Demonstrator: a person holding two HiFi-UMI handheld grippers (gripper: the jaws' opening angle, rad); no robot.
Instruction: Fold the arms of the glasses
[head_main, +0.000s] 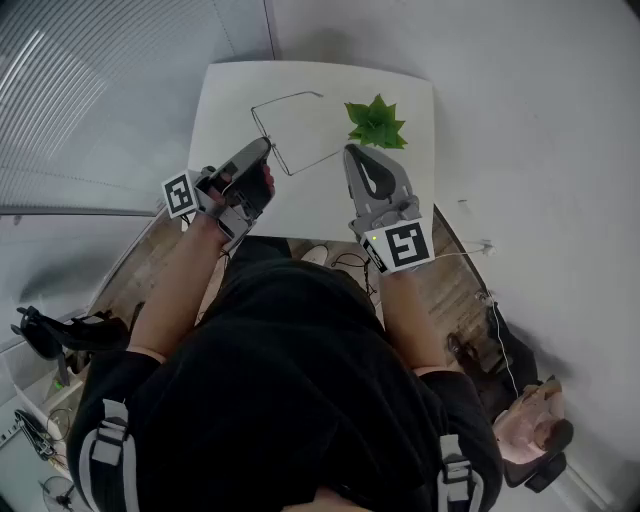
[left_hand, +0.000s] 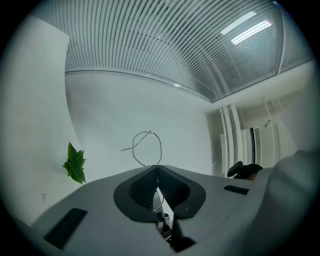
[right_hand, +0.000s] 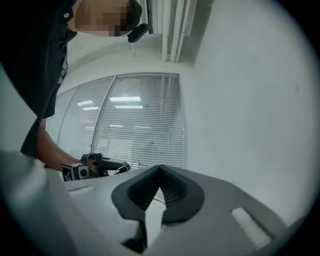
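Upper centre of the head view: wire glasses (head_main: 315, 162) above the white bench (head_main: 220, 100), clamped in the left claw (head_main: 265, 146), with the right claw (head_main: 350, 151) closed just beside their right end.

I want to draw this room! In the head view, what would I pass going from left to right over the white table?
left tongs → glasses → plant. The right tongs line up with the plant, so they are left out.
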